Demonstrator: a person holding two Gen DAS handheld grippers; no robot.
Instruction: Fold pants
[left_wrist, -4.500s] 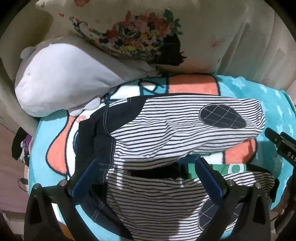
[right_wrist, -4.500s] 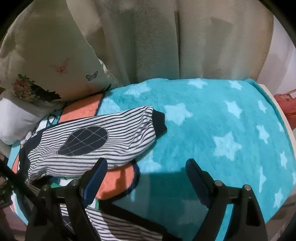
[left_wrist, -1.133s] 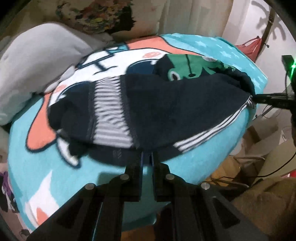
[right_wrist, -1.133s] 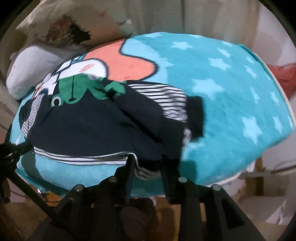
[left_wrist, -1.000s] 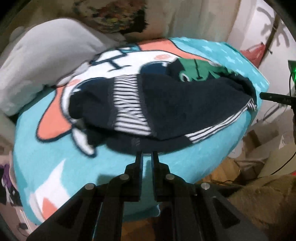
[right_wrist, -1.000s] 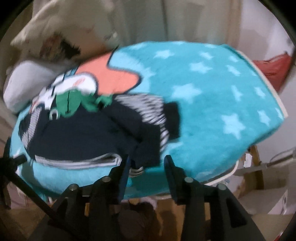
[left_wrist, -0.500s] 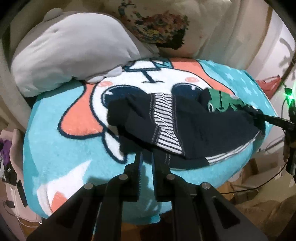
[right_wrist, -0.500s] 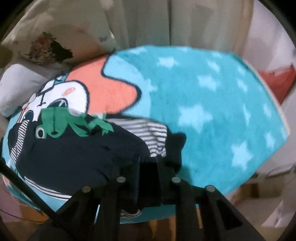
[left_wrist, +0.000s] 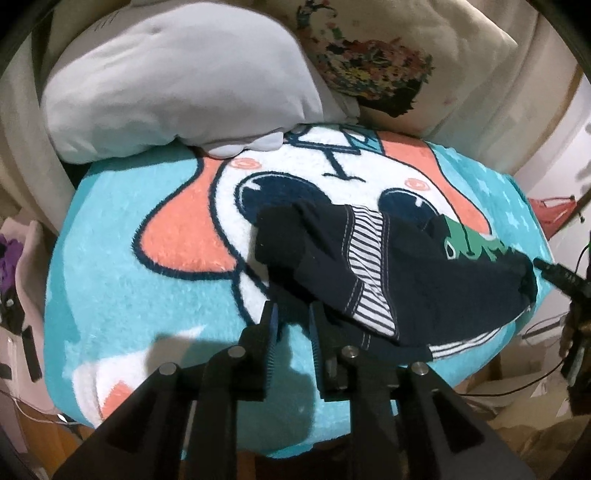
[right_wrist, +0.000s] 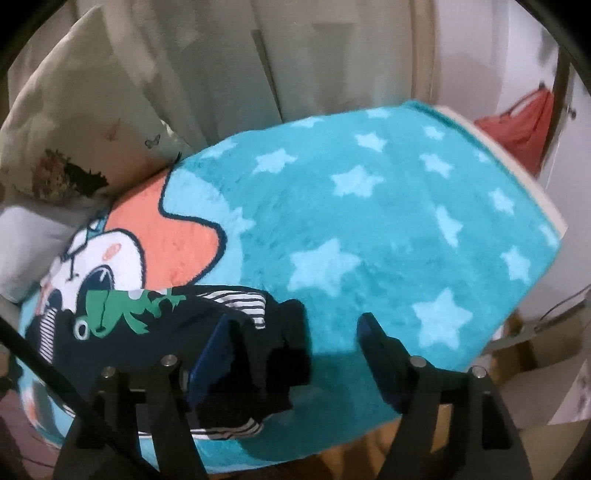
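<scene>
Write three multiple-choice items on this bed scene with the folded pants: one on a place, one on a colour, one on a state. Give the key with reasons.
1. Where do the folded dark navy pants with striped panels lie?
A. on the grey plush pillow
B. on the teal star-patterned fleece blanket, near its front edge
C. on the floor

2. What colour is the frog print on the pants?
A. green
B. yellow
C. red

3. How does the right hand-held gripper stand?
A. shut on the pants
B. shut on the blanket
C. open

Key: B, the pants rest on the blanket, clear of the pillow; A, the print is green; C, its jaws have just been opening and stand wide, pressing on nothing.
</scene>
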